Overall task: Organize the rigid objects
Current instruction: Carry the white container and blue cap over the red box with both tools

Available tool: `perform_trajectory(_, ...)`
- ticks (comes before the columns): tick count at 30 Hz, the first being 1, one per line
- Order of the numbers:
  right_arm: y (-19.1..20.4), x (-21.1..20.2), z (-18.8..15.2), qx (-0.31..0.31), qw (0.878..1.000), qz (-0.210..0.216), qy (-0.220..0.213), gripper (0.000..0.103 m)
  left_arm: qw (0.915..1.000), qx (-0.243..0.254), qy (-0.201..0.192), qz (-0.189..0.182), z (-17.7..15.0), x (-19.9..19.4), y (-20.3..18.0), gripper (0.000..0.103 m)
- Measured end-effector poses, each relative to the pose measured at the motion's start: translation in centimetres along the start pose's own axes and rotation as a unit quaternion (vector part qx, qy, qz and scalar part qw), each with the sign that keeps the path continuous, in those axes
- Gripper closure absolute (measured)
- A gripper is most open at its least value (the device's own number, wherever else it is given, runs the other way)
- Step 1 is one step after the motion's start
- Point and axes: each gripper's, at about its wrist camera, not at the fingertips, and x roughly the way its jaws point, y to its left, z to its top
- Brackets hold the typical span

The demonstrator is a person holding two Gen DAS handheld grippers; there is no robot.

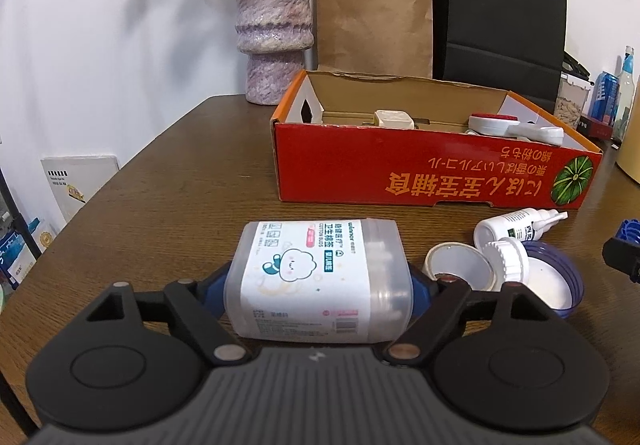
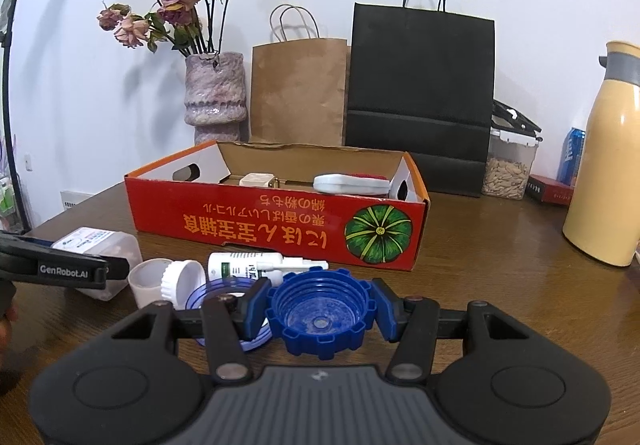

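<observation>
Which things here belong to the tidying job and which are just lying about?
Job: clear cotton-bud container, blue ridged plastic cap, small white dropper bottle, white screw cap, red cardboard box.
Just lying about: mottled purple vase, brown paper bag, black paper bag, cream jug.

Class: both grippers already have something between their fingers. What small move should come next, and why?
Probably lift the cotton bud container, clamped in the left gripper, toward the open red box. It still lies on the table.

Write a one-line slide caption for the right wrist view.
Right gripper clamps a blue ribbed cap in front of the red cardboard box.
</observation>
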Motion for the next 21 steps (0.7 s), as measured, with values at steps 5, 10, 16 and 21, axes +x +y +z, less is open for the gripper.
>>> perform_trajectory(5, 0.0, -0.1, 0.0, 0.002, 1.000, -0.006, -0.006, 0.050, 1.0000, 0.000, -0.009, 0.000, 0.1, -0.4, -0.2, 0.020)
perform_trajectory(10, 0.0, -0.4, 0.0, 0.002, 1.000, -0.005, -0.017, 0.050, 0.9997, -0.004, -0.025, -0.001, 0.1, -1.3, -0.6, 0.020)
perform_trajectory(16, -0.2, -0.9, 0.3, 0.007, 0.999, -0.004, -0.031, 0.050, 0.9983, -0.009, -0.057, 0.004, 0.5, -3.0, -1.0, 0.020)
perform_trajectory(21, 0.0, -1.4, 0.7, 0.005, 0.999, -0.004, -0.045, 0.050, 0.9974, -0.015, -0.070, -0.004, 0.9, -4.3, -1.6, 0.020)
